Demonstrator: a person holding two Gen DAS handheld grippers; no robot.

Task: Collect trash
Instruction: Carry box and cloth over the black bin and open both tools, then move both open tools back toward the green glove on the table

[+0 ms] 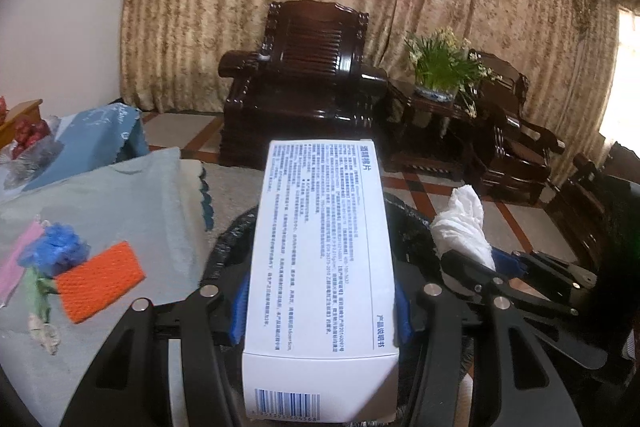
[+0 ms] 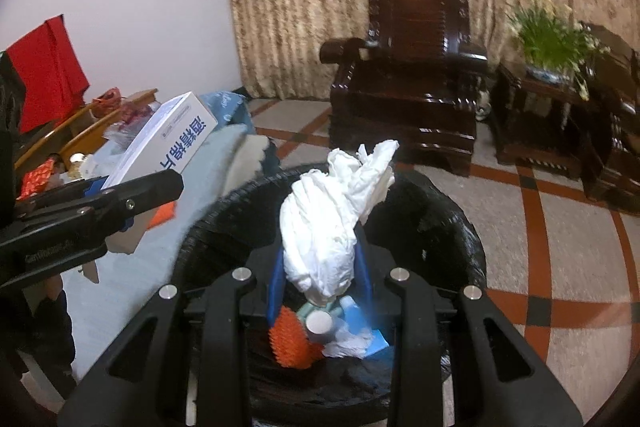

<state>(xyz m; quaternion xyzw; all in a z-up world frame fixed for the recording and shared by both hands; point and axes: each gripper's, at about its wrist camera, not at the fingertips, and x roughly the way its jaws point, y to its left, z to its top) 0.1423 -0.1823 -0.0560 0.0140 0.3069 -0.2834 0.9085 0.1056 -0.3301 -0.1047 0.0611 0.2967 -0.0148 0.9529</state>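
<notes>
My left gripper [image 1: 320,311] is shut on a long white printed box [image 1: 320,251], which sticks out forward over the rim of a black-lined trash bin [image 1: 228,243]. The same white box [image 2: 168,143] shows at the left of the right wrist view, clamped in the left gripper [image 2: 116,195]. My right gripper [image 2: 320,275] is shut on a crumpled white tissue [image 2: 328,215], held above the open trash bin [image 2: 452,223]. Inside the bin lie an orange netted piece [image 2: 290,343], a small white cylinder and blue and white scraps. The tissue [image 1: 464,227] and right gripper [image 1: 492,267] appear at the right of the left wrist view.
A table with a pale blue cloth [image 1: 120,195] stands left of the bin, carrying an orange net piece [image 1: 100,281], a blue crumpled wad [image 1: 56,251], pink paper and other scraps. Dark wooden armchairs [image 1: 304,83], a side table with a plant [image 1: 440,63] and curtains stand beyond.
</notes>
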